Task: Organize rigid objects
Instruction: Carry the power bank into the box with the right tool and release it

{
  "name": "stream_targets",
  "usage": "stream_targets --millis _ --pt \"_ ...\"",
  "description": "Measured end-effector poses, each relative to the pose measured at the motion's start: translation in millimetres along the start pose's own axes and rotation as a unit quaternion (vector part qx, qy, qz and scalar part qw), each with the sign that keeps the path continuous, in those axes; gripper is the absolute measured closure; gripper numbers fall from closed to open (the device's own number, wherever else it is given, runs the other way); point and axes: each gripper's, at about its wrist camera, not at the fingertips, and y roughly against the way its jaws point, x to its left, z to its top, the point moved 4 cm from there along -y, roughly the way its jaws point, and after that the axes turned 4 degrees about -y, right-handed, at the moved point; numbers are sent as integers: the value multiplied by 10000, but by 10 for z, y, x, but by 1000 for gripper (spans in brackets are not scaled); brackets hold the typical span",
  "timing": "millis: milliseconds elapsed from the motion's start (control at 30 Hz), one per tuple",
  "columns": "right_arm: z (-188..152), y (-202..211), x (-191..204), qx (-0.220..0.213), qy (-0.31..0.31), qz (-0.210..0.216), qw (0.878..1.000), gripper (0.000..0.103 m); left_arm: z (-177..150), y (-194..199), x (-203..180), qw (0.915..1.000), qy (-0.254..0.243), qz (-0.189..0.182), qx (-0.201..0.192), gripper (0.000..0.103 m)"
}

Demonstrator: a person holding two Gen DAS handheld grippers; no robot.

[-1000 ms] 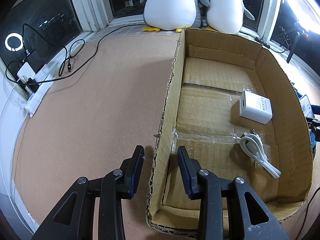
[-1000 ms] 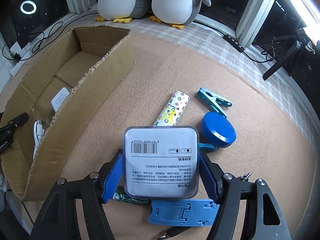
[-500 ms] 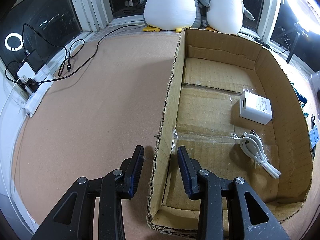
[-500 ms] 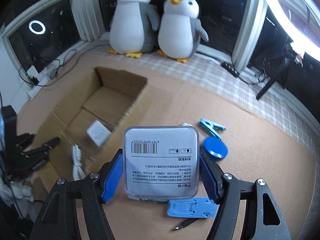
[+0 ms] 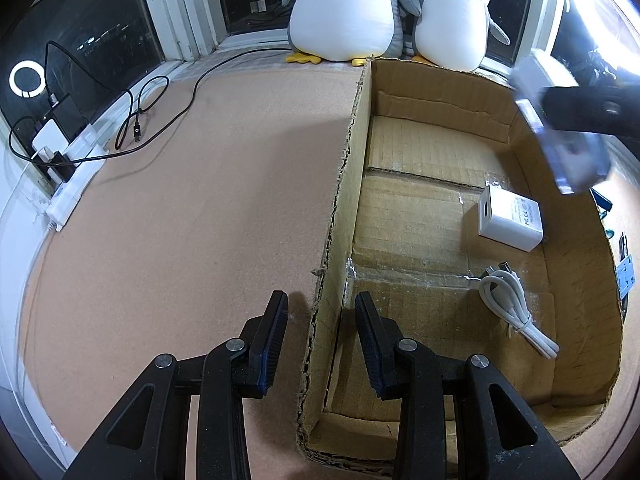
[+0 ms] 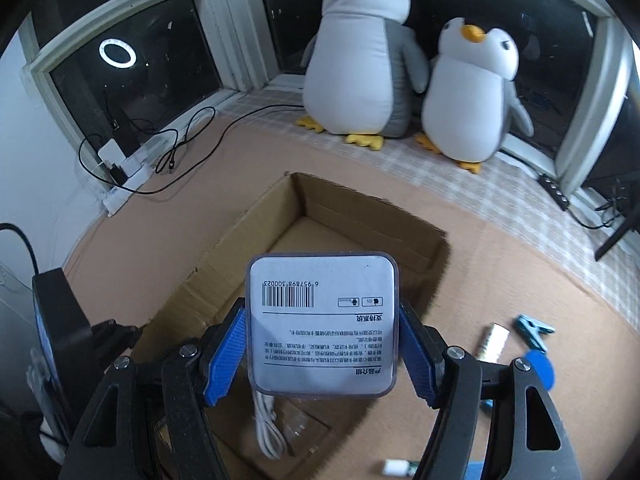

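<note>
My right gripper (image 6: 322, 308) is shut on a clear square case (image 6: 322, 320) with a barcode label, which I hold in the air over the open cardboard box (image 6: 360, 216). Seen from the left wrist, that case (image 5: 560, 136) shows blurred above the box's right wall. My left gripper (image 5: 320, 298) sits astride the box's left wall (image 5: 344, 184), its jaws drawn in narrowly around it. On the box floor lie a white charger (image 5: 510, 220) and a coiled white cable (image 5: 516, 308).
A blue clip (image 6: 534, 330), a patterned tube (image 6: 494, 340) and a blue round lid (image 6: 538, 364) lie on the cork surface right of the box. Two plush penguins (image 6: 360, 60) sit by the window behind. A power strip with cables (image 5: 76, 176) lies far left.
My right gripper rose and swung left with the case, from above the loose items to over the box. The case came into the left wrist view. The left gripper stayed put.
</note>
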Motion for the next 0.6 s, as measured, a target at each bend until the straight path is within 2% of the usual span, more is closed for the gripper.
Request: stream_targets --millis 300,600 --pt "32 -423 174 289 73 21 9996 36 4 -2 2 10000 13 -10 -4 65" --pt "69 -575 232 418 97 135 9990 36 2 -4 0 10000 16 -14 0 65"
